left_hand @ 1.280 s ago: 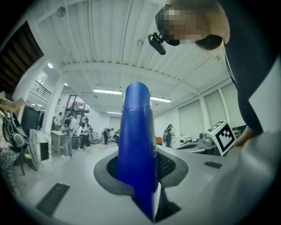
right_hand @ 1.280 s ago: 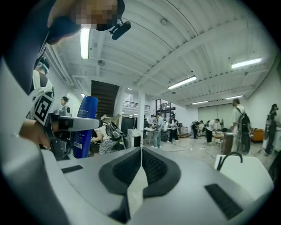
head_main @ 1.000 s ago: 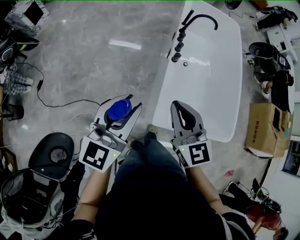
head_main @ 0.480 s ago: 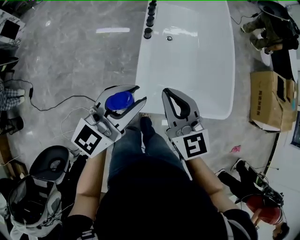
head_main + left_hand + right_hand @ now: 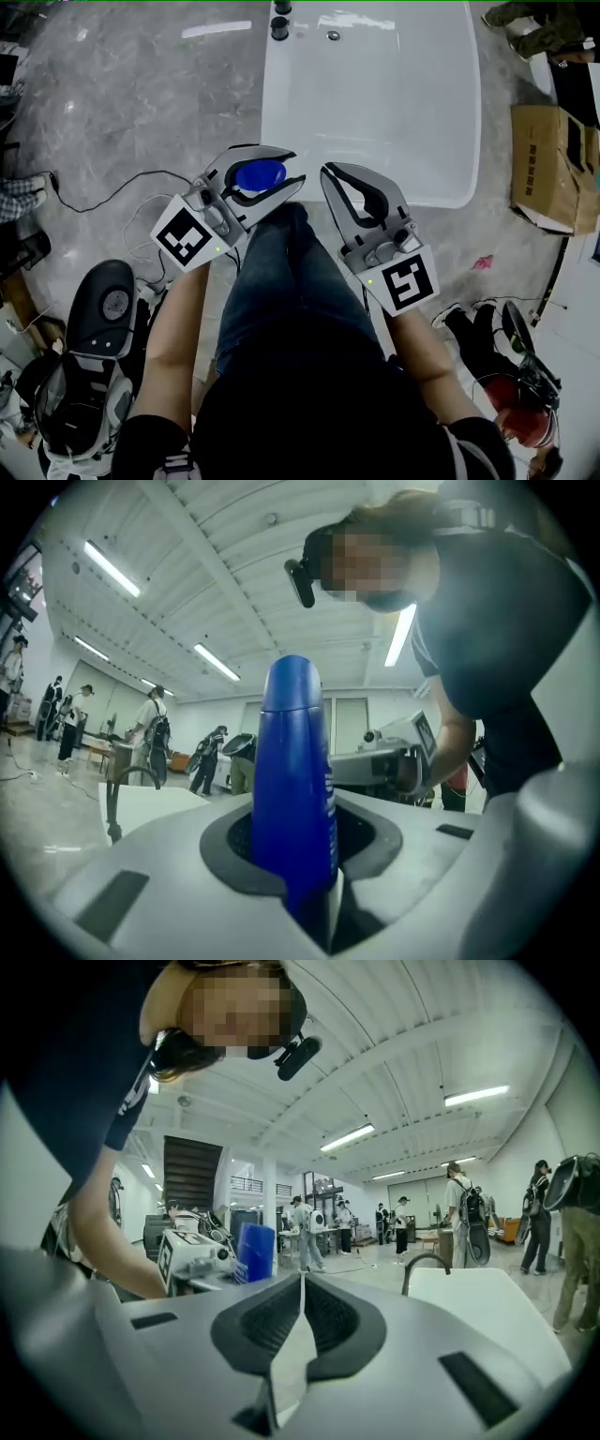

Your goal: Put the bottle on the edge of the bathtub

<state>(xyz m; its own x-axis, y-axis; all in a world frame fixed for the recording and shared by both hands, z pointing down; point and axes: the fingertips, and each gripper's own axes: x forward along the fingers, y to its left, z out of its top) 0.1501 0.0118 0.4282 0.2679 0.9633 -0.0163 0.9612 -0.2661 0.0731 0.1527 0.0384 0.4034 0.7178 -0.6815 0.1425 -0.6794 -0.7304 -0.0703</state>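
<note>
Clamped left claw (image 5: pixel 294 167), closed empty right claw (image 5: pixel 326 173)

The blue bottle (image 5: pixel 258 174) stands upright, clamped in the left hand-held gripper (image 5: pixel 292 169), near the white bathtub (image 5: pixel 375 112).

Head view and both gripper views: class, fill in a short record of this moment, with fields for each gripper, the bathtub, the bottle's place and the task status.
left gripper: shut on the blue bottle, which stands upright in it
right gripper: jaws together, holding nothing
bathtub: white, ahead of both grippers; tap fittings at its far left
bottle's place: beside the tub's near left corner, not on the rim
task status: placing not yet done
</note>
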